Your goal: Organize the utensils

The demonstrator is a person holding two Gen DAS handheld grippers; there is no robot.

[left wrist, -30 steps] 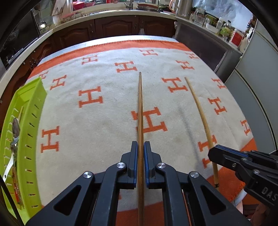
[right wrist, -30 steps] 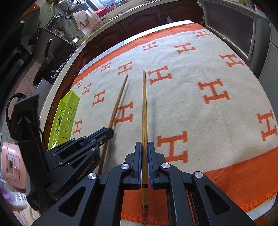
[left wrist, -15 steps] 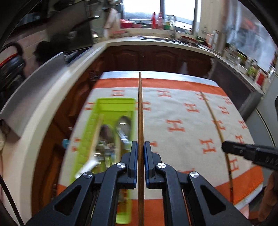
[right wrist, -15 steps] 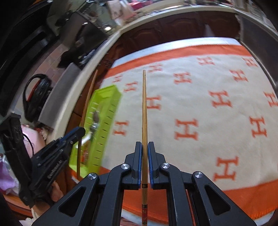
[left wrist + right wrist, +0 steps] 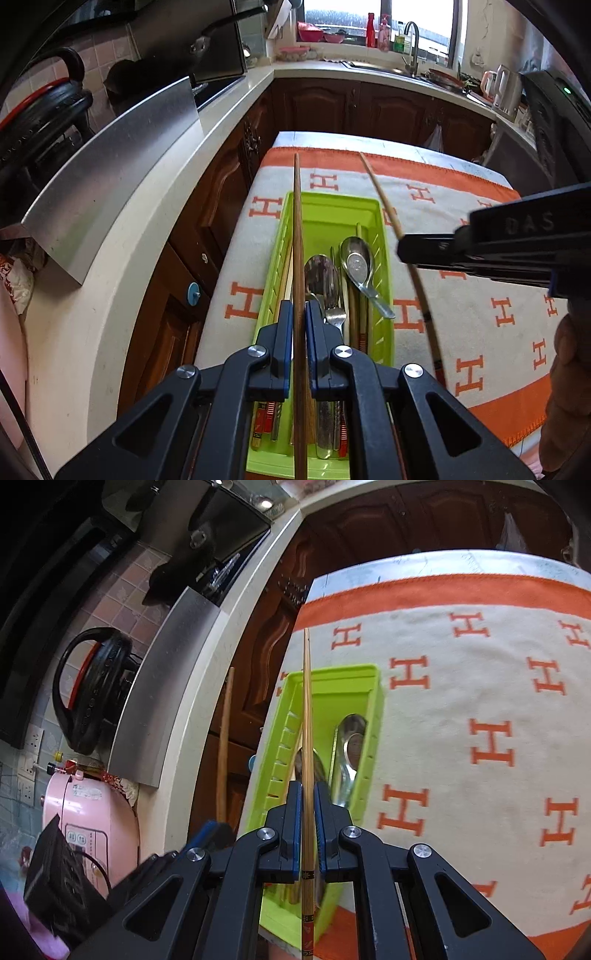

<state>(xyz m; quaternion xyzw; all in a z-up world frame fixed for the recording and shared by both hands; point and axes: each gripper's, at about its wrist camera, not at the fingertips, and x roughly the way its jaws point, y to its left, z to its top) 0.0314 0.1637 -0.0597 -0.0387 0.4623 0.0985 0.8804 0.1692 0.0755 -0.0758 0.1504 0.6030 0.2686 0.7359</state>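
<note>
Wooden chopstick, left side: my left gripper (image 5: 300,345) has its jaws pinched tight on a darker brown chopstick (image 5: 297,236), which runs straight ahead and hangs over the left part of the green tray (image 5: 382,236).
Bamboo chopstick, right side: I've got my right gripper (image 5: 306,827) clamped on a paler chopstick (image 5: 306,716) with a patterned end, its tip out past the tray's far wall.
Right gripper seen from the left camera: it comes in from the right edge, the pale stick slanting up and away across the blanket (image 5: 480,317).
Left gripper seen from the right camera: only a blue pad edge and dark body low on the left; its brown stick stands in front of the dark cabinet doors (image 5: 258,657).
Tray: lime-green plastic with slotted sides, sitting on the blanket at the surface's left edge.
Tray contents: two metal spoons (image 5: 354,262), a fork (image 5: 335,314), and several chopsticks lying lengthwise; the exact count I can't quite make out under my jaws.
Blanket: cream with orange H marks and an orange border.
Beyond: a pale kitchen counter (image 5: 147,206).
</note>
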